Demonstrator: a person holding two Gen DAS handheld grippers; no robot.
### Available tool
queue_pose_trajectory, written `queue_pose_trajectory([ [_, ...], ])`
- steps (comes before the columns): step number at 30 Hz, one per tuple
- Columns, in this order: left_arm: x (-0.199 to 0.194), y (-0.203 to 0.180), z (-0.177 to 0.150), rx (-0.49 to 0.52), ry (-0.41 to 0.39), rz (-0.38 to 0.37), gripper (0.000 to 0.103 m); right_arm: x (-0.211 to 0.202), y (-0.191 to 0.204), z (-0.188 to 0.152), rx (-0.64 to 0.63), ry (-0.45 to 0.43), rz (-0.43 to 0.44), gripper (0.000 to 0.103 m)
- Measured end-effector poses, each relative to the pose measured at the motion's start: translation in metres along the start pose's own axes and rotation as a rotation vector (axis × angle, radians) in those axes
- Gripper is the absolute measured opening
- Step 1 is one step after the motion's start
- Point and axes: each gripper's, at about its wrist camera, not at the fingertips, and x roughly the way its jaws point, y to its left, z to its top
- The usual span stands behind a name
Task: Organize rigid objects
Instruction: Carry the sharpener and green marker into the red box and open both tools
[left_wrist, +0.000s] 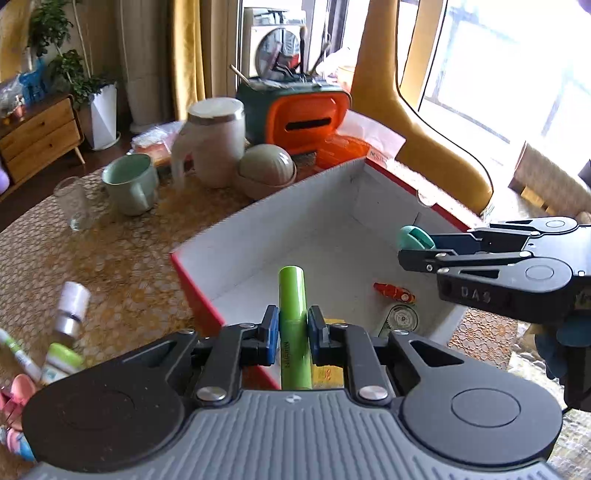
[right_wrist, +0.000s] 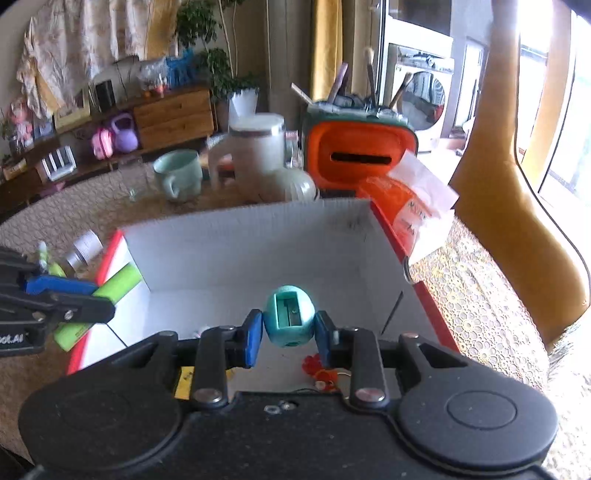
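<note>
My left gripper (left_wrist: 292, 330) is shut on a lime-green tube (left_wrist: 291, 295) that stands up between its blue pads, over the near-left corner of the red-edged white box (left_wrist: 280, 221). My right gripper (right_wrist: 289, 330) is shut on a teal egg-shaped sharpener (right_wrist: 290, 317) above the same box (right_wrist: 258, 240). In the left wrist view the right gripper (left_wrist: 410, 248) comes in from the right with the sharpener (left_wrist: 415, 238). The right wrist view shows the left gripper (right_wrist: 105, 299) and the tube (right_wrist: 118, 282) at the box's left rim. On the box floor lie a small red piece (left_wrist: 393, 291) and a correction-tape roller (left_wrist: 402, 319).
On the lace tablecloth left of the box lie a small white-capped bottle (left_wrist: 72, 308), a green-capped tube (left_wrist: 61, 360) and a pen (left_wrist: 18, 354). Behind the box stand a glass (left_wrist: 74, 203), a green mug (left_wrist: 131, 182), a white jug (left_wrist: 214, 140), a round bowl (left_wrist: 266, 170) and an orange organiser (left_wrist: 306, 118). A yellow chair (left_wrist: 424, 129) stands at the right.
</note>
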Motion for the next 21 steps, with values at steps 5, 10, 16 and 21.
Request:
queue_pose_trajectory([
  [5, 0.032, -0.009, 0.011, 0.022, 0.046, 0.004, 0.017, 0.02, 0.003, -0.006, -0.062, 0.063, 0.011, 0.029],
  [10, 0.067, -0.014, 0.02, 0.044, 0.103, 0.019, 0.017, 0.036, 0.007, -0.012, -0.121, 0.12, 0.03, 0.029],
  [16, 0.102, -0.024, 0.027, 0.081, 0.166, 0.028, 0.017, 0.048, 0.009, -0.018, -0.154, 0.178, 0.044, 0.029],
  [21, 0.121, -0.025, 0.029, 0.071, 0.219, 0.037, 0.017, 0.054, 0.007, -0.023, -0.142, 0.212, 0.049, 0.029],
])
